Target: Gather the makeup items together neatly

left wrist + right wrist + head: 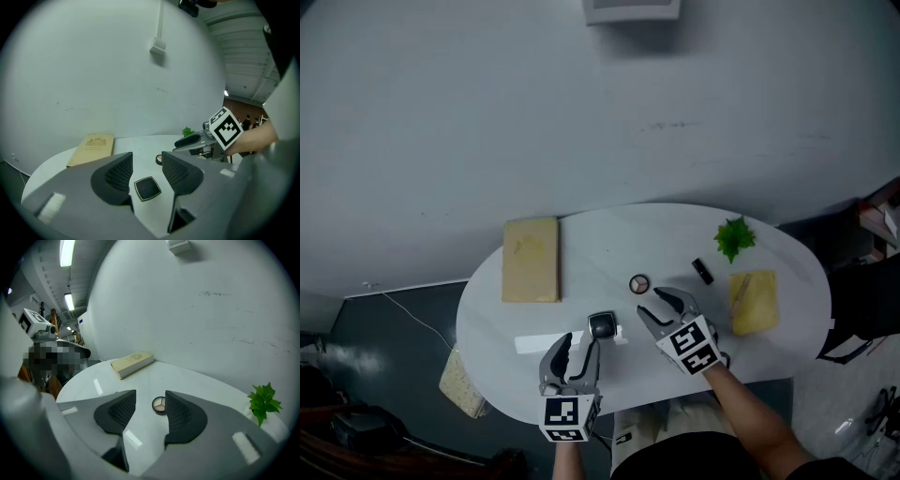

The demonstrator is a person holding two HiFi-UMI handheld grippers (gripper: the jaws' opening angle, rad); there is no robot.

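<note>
A square black compact [601, 325] lies flat on the white oval table [609, 239]. My left gripper [575, 349] hovers just behind it. In the left gripper view the square compact [147, 188] lies between the open jaws of the left gripper [146, 164], and neither pad touches it. A round eyeshadow compact [639, 283] sits further in. My right gripper [659, 307] is open just short of it. In the right gripper view the round compact [159, 405] shows past the jaws of the right gripper [150, 399]. A small black tube [702, 271] lies to the right.
A tan book [531, 260] lies at the table's left. A green plant sprig [734, 237] and a yellow pad [754, 301] are at the right. A white strip [536, 343] rests near the front edge. A yellow cushion [464, 382] is on the floor.
</note>
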